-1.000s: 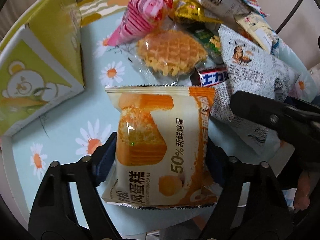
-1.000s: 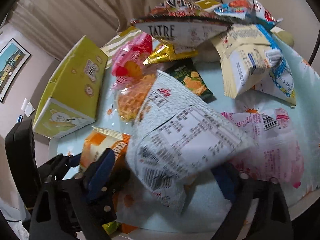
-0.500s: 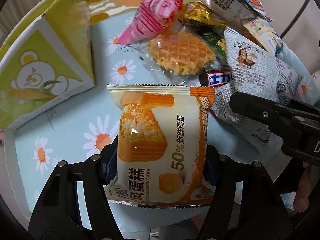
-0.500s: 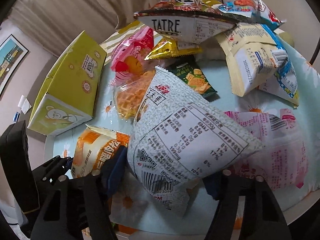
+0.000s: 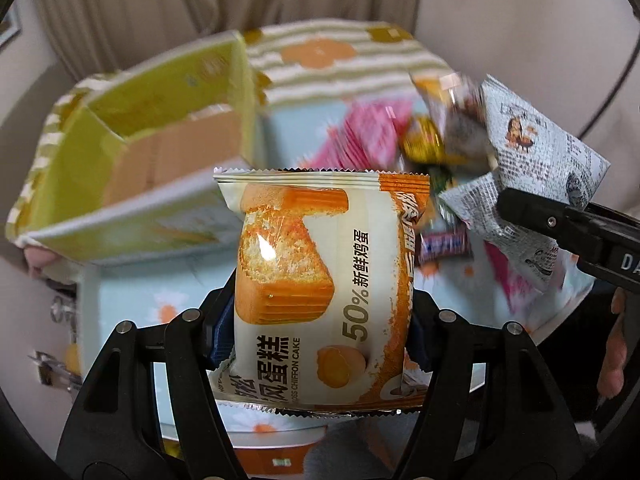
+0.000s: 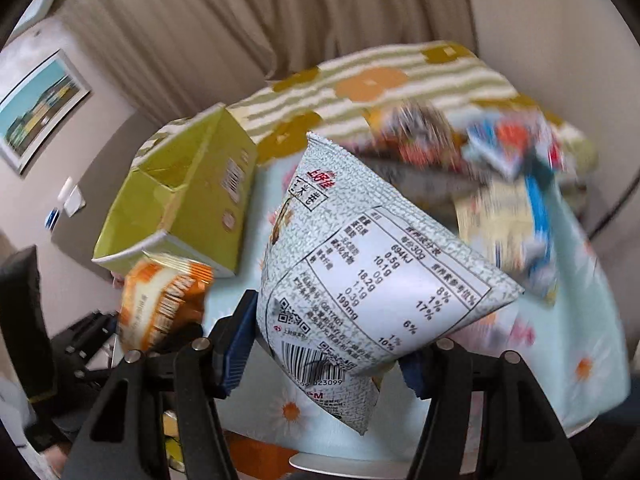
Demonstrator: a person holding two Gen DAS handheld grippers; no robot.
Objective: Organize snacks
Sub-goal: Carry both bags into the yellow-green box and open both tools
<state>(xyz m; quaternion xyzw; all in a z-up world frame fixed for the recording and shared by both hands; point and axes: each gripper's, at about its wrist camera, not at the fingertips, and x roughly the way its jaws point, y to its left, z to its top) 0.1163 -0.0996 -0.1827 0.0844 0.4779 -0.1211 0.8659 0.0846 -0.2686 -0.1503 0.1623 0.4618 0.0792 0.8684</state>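
My left gripper [image 5: 320, 322] is shut on an orange-and-white chiffon cake pack [image 5: 320, 272], held up above the table; the same pack [image 6: 164, 304] shows at the left of the right wrist view. A white triangular snack bag [image 6: 372, 264] with a printed nutrition table sits between the pads of my right gripper [image 6: 326, 352], whose jaws are closing and pressing it. That bag [image 5: 540, 160] also hangs at the right of the left wrist view. An open yellow-green carton [image 5: 160, 152] [image 6: 188, 208] stands on the table's left side, its brown inside showing.
A round table with a light-blue daisy cloth [image 5: 132, 292] lies below. A blurred pile of snack packs [image 6: 500, 160], a pink one [image 5: 368, 136] among them, covers its far right. A striped flowered cushion [image 5: 328, 60] and curtains stand behind.
Both grippers closed on their packs and lifted them off the table. The views tilted up, so the carton's open top and the curtains now show.
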